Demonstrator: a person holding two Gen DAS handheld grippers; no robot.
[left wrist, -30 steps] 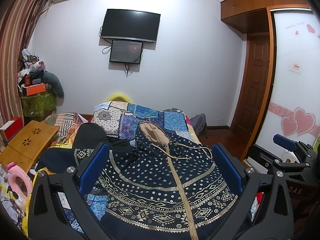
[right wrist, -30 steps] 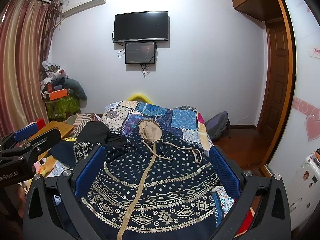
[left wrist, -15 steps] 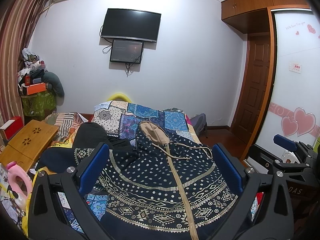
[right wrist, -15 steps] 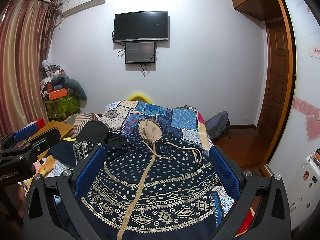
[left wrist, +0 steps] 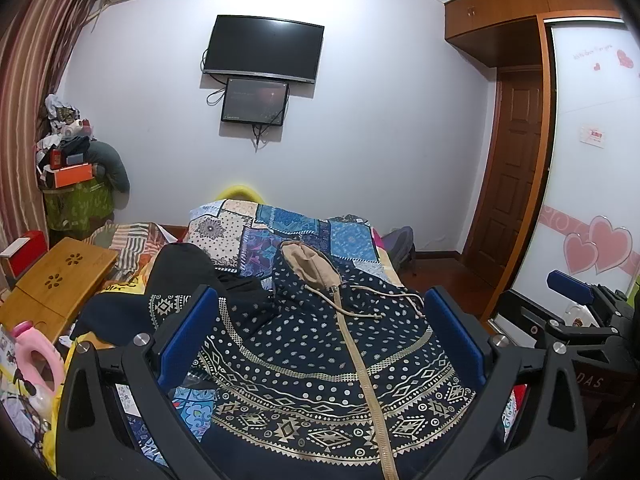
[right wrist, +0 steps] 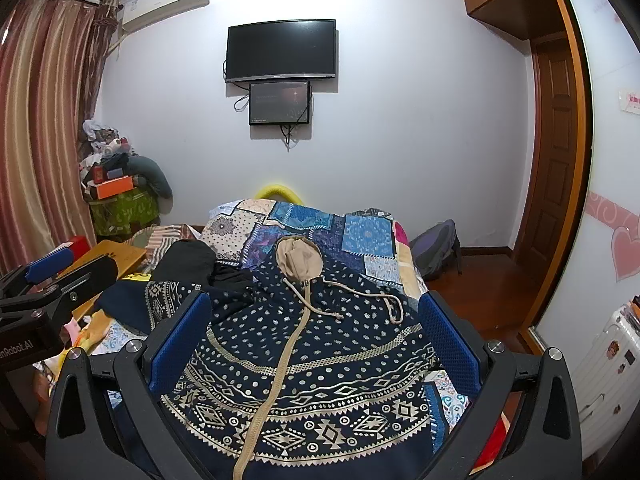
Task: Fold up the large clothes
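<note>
Hoodie [left wrist: 320,360] lies front-up on the patchwork bed [left wrist: 288,224], zip closed, tan hood [right wrist: 298,258] pointing at the far wall, left sleeve [right wrist: 160,300] splayed out toward the wooden table [left wrist: 56,284]. Left gripper [left wrist: 320,344] and right gripper [right wrist: 314,344] both hover above the hem end, jaws wide apart, nothing held — fold not started, by my read. Suggest: pinch sleeve cuff plus shoulder, bring it across the chest first; grab fabric only, not the drawstring [right wrist: 360,294], and keep the quilt out of the pinch.
</note>
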